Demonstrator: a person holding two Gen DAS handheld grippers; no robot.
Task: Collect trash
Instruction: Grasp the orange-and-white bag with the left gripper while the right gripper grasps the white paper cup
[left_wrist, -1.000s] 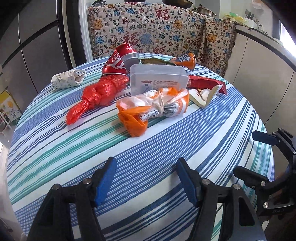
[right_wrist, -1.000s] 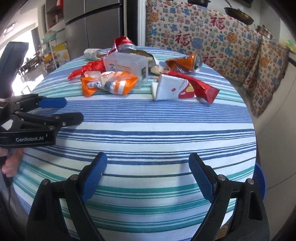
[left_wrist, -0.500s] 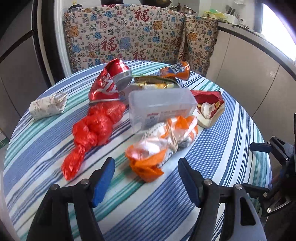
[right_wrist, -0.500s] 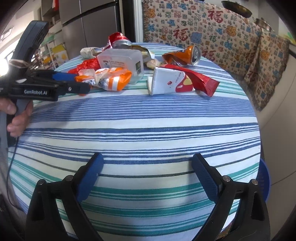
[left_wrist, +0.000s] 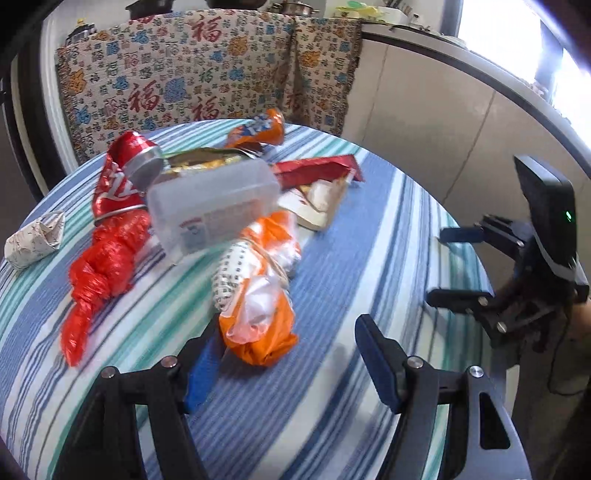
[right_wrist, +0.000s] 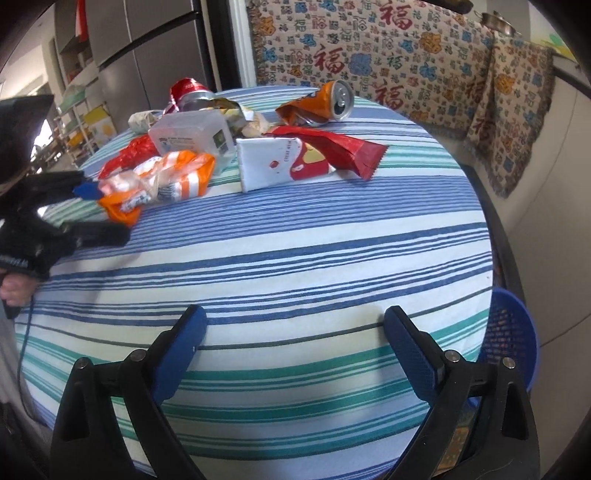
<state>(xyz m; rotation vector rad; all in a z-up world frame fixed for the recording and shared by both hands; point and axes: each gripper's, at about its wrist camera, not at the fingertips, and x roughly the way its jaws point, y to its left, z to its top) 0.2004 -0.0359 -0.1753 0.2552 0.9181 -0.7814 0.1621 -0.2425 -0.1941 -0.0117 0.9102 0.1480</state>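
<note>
Striped cloth in blue, green and white covers the round table (right_wrist: 295, 236), and the trash lies in a heap on its far half. Nearest the left gripper (left_wrist: 284, 354) is a knotted orange-and-white plastic bag (left_wrist: 258, 288), whose near end lies between the blue pads; the jaws stand apart and the pads do not press on it, the left pad just beside the bag and the right pad clear of it. Behind the bag sits a clear plastic box (left_wrist: 210, 206), leaning on the heap. To its left lie a twisted red plastic bag (left_wrist: 99, 266) and a crushed red can (left_wrist: 125, 173), and further left, well apart, a crumpled paper wad (left_wrist: 35, 240). Beyond the box lies a crushed orange can (right_wrist: 321, 105) on its side, its open top facing the right wrist camera. A red snack wrapper (right_wrist: 340, 147) lies partly over a white carton (right_wrist: 273, 166) on the right of the heap. The right gripper (right_wrist: 295, 332) hovers over bare cloth near the table's near edge, jaws wide open with nothing between them, well apart from the trash. A blue mesh basket (right_wrist: 509, 347) stands beside the table on the right, below its edge. A patterned blanket (right_wrist: 388, 55) hangs behind.
</note>
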